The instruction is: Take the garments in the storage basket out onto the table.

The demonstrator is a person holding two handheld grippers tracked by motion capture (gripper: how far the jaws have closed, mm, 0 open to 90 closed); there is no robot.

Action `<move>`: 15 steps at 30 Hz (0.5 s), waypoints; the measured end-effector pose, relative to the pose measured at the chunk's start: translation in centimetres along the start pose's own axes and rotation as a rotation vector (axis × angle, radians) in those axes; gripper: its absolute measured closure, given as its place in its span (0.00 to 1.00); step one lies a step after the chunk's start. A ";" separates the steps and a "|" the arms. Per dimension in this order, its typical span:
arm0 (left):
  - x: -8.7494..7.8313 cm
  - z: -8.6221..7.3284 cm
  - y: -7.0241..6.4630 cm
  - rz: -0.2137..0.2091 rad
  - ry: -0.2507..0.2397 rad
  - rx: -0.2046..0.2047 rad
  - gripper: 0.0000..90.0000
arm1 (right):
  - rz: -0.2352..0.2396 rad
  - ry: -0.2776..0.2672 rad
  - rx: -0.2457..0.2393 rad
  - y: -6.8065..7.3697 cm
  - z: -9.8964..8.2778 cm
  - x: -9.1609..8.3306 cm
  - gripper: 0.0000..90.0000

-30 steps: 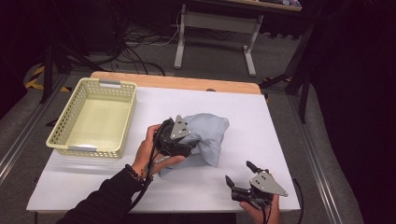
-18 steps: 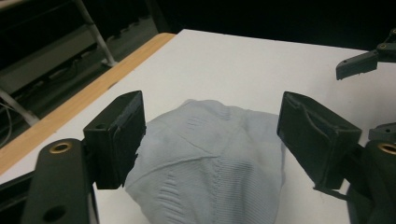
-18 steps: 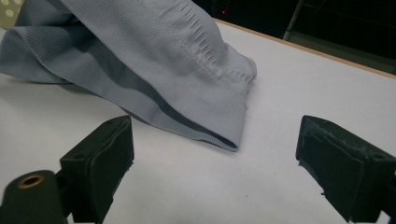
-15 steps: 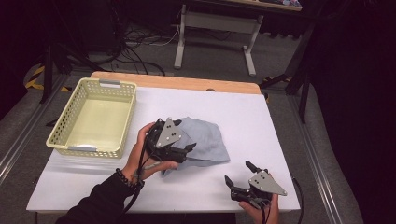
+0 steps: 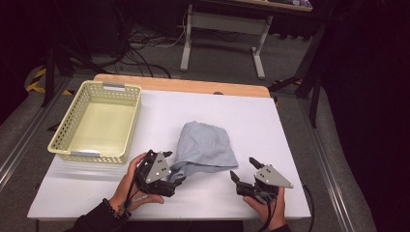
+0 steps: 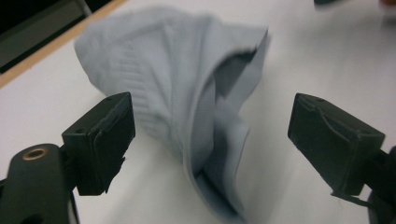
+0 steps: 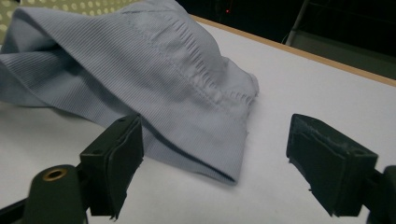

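Observation:
A light blue ribbed cloth [image 5: 205, 145] lies loosely folded on the white table [image 5: 256, 111]. My left gripper [image 5: 175, 166] sits at the cloth's near left corner. In the left gripper view its jaws stand wide, having just been opening, and a standing fold of the cloth [image 6: 187, 93] rises between them untouched by the pads [image 6: 112, 130]. My right gripper [image 5: 243, 167] is at the cloth's near right corner. Its jaws have just been closing a little but remain wide, with the cloth's hemmed corner [image 7: 140, 70] just beyond them, unpressed.
A pale yellow perforated basket [image 5: 92, 154] stands on the table's left side with nothing in it. A wooden strip [image 5: 183, 85] runs along the far edge. Beyond it are cables and metal stand legs [image 5: 261, 58] on the floor.
The left gripper has come down and toward the near left, opened and let go of the cloth. The cloth, bunched up before, now lies flatter. The right gripper has shifted slightly.

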State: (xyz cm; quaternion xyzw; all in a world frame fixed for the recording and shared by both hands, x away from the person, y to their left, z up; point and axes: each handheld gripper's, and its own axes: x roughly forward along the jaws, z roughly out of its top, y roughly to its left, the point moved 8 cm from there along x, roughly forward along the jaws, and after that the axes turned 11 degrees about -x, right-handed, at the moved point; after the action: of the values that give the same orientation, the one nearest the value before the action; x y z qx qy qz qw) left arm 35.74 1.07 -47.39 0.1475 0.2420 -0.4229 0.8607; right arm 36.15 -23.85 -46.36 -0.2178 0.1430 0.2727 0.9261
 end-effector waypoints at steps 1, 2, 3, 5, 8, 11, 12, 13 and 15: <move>0.6 -0.6 0.1 0.014 0.024 0.033 0.19 | 0.041 0.028 0.017 -0.5 0.3 1.1 0.24; 0.6 -0.6 0.1 0.014 0.024 0.033 0.20 | 0.041 0.028 0.017 -0.5 0.3 1.1 0.24; 1.4 -1.5 0.5 0.030 0.052 0.028 0.21 | 0.044 0.069 0.045 -1.6 0.5 2.4 0.29; 1.7 -1.8 0.7 0.016 0.054 0.013 0.22 | 0.053 0.071 0.073 -2.2 0.6 2.9 0.30; 2.4 -2.6 1.5 0.016 0.082 -0.019 0.24 | 0.077 0.091 0.145 -3.8 0.7 5.0 0.37; 3.1 -3.4 2.1 -0.009 0.094 -0.079 0.30 | 0.084 0.146 0.175 -4.4 0.0 7.0 0.38; 3.1 -3.4 2.1 -0.009 0.094 -0.079 0.31 | 0.084 0.146 0.175 -4.4 0.0 7.0 0.38; 3.2 -3.5 2.2 -0.021 0.104 -0.094 0.31 | 0.085 0.163 0.188 -4.5 -0.4 7.6 0.38; 3.2 -3.5 2.3 -0.025 0.106 -0.084 0.39 | 0.099 0.193 0.229 -4.4 -1.1 8.5 0.40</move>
State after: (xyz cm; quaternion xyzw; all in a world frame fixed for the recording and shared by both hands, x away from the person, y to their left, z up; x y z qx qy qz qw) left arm 38.19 1.94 -51.93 0.1306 0.3066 -0.4145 0.8468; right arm 45.38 -23.91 -49.17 -0.1288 0.2720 0.2779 0.9123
